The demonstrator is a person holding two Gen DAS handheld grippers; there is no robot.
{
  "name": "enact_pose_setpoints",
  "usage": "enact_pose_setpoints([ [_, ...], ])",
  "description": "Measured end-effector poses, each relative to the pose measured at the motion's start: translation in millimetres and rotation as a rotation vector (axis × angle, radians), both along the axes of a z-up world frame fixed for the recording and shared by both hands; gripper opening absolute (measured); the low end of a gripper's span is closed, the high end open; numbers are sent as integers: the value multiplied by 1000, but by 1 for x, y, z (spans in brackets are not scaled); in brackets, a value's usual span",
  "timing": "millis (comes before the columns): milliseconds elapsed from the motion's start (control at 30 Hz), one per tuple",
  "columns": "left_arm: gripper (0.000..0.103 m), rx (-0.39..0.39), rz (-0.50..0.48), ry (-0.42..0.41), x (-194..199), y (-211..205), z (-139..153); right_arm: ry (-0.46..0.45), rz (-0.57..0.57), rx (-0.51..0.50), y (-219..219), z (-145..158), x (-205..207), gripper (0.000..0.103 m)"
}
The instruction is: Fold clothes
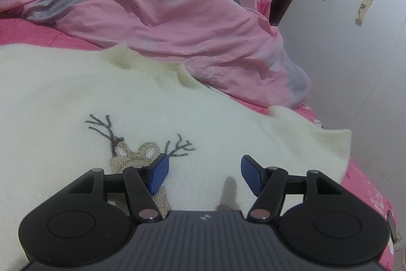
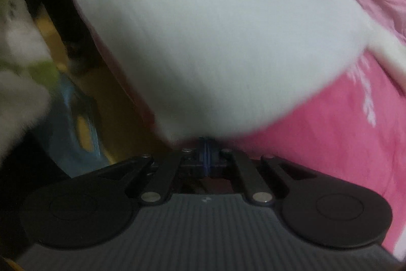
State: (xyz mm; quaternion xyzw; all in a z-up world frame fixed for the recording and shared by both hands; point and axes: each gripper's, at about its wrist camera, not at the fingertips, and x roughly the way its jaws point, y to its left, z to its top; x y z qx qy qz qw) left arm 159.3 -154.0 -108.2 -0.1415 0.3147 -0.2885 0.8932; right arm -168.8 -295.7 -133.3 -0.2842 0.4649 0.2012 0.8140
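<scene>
White fuzzy sweater (image 1: 177,103) with stitched reindeer, ribbed collar at 12 o'clock, lying flat on pink bed (image 1: 365,184). Left gripper (image 1: 204,169) jaws apart above it. Right gripper (image 2: 206,144) jaws clamped on sweater edge, view blurry.

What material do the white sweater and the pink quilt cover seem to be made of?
White sweater: soft knit, likely wool or acrylic, with a ribbed collar, a fuzzy matte surface and a stitched deer. Pink quilt cover: thin woven cloth, probably cotton, with sharp creases and a printed pattern.
</scene>
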Motion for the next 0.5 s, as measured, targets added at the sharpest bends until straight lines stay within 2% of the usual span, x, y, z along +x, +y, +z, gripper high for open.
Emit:
enact_pose_setpoints([
  [67, 64, -4, 0, 2, 0, 0, 0, 17, 4, -36, -1, -3, 0, 0],
  [200, 64, -12, -1, 5, 1, 2, 0, 6, -33, 24, -7, 19, -8, 0],
  [300, 65, -14, -1, 6, 1, 2, 0, -63, -97, 94, -21, 49, -28, 0],
  [367, 65, -13, -2, 6, 1, 2, 0, -147, -174, 209, -38, 72, -38, 0],
  [467, 65, -13, -2, 6, 1, 2, 0, -288, -287, 443, -62, 91, -48, 2],
  [500, 65, -13, -2, 6, 1, 2, 0, -318, -309, 474, -65, 90, -46, 2],
])
